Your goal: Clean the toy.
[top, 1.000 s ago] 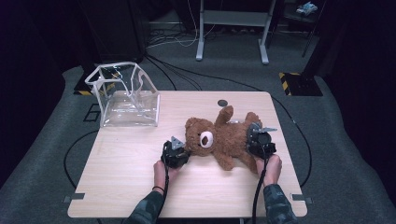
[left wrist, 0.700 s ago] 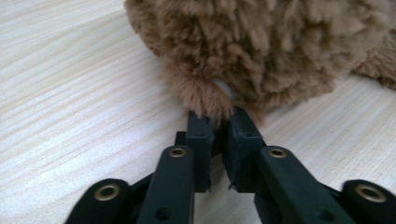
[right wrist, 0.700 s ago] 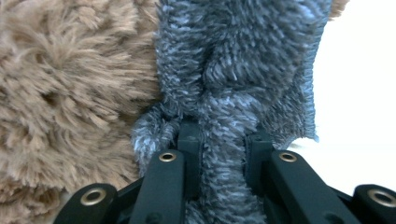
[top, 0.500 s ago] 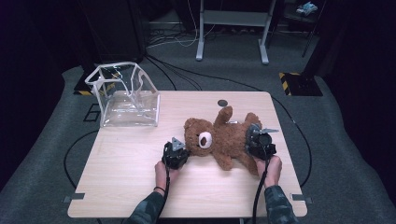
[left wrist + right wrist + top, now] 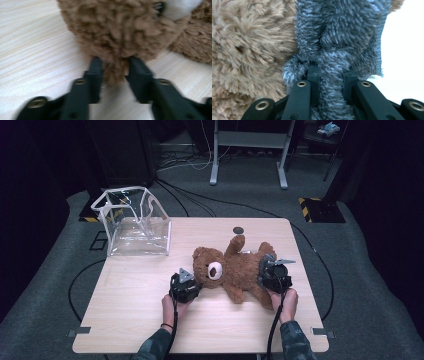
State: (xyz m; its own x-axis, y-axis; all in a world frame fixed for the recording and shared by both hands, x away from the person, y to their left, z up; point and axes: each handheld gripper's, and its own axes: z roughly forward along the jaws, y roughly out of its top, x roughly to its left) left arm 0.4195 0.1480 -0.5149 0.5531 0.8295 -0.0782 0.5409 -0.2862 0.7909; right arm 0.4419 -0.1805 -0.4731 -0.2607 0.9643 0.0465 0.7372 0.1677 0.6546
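Note:
A brown teddy bear (image 5: pixel 235 270) lies on its back on the wooden table (image 5: pixel 125 320), head to the left, one arm raised. My left gripper (image 5: pixel 193 281) sits at the bear's head. Its jaws have just been opening, and a tuft of brown fur (image 5: pixel 115 70) stands between them without being squeezed. At the bear's lower end, my right gripper (image 5: pixel 266 270) is shut on a fold of fuzzy grey cloth (image 5: pixel 342 32) worn by the bear. The fold runs down between the black jaws (image 5: pixel 332 75). A hand holds each gripper from the near side.
A clear plastic bag-like box (image 5: pixel 135 222) stands open at the table's back left corner. A small dark disc (image 5: pixel 238 230) lies near the far edge, just behind the bear's raised arm. Cables trail from both grippers toward the near edge.

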